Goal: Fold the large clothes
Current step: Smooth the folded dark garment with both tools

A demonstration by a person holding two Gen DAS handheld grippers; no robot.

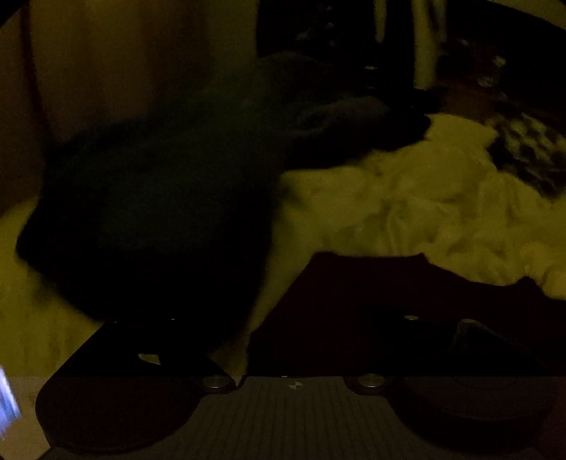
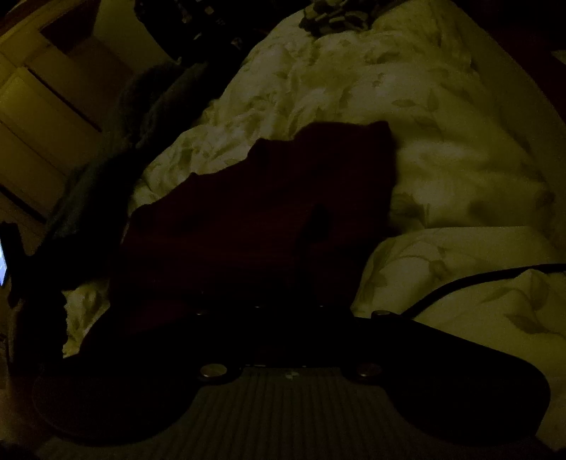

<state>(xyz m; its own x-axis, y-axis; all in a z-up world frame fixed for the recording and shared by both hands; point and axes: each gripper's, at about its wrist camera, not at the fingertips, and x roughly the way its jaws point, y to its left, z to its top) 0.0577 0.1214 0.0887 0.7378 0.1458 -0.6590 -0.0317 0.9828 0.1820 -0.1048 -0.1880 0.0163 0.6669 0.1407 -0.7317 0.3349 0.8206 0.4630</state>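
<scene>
Rumpled duvet (image 2: 406,116), dark red garment (image 2: 247,219) spread

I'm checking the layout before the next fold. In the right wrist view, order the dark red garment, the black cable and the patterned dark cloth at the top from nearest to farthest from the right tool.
1. Dark red garment, right at the tool, centre.
2. Black cable, lower right on the quilt.
3. Patterned dark cloth, far top edge.

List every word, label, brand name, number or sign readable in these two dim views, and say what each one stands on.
None can be read.
The lit screen at the left edge of the right wrist view is too cropped and blurred to show text.
The dark red garment and the leaf-print bedding carry no visible lettering.
</scene>
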